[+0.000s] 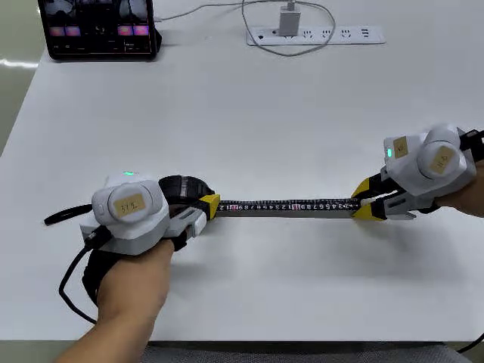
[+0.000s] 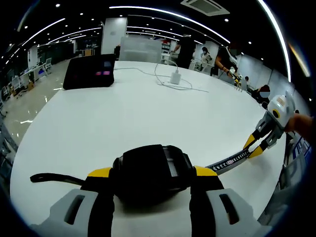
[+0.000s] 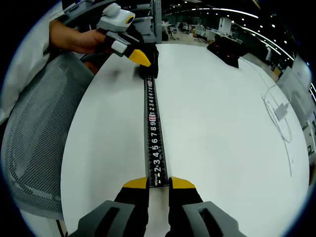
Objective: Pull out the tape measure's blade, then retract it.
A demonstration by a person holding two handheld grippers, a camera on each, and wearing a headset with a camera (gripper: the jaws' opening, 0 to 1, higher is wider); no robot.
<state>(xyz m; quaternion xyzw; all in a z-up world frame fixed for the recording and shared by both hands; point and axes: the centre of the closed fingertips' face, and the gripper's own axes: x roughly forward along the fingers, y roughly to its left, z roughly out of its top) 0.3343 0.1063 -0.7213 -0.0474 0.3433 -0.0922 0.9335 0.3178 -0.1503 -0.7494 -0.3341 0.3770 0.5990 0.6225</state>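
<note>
A broad white desk (image 1: 249, 121) with a smooth, bare surface. At the desk's far left corner stands a black screen (image 1: 98, 29), propped upright and showing small pink and purple tiles. Along the desk's far edge, right of centre, lies a white power strip (image 1: 318, 35) with a white charger (image 1: 289, 19) plugged into it. A thin white cable (image 1: 243, 19) loops loosely around the strip on the desk. At the desk's near edge sits a grey mesh chair (image 3: 34, 148). Beyond the desk, long ceiling light strips (image 2: 168, 12) cross a dark open office.
</note>
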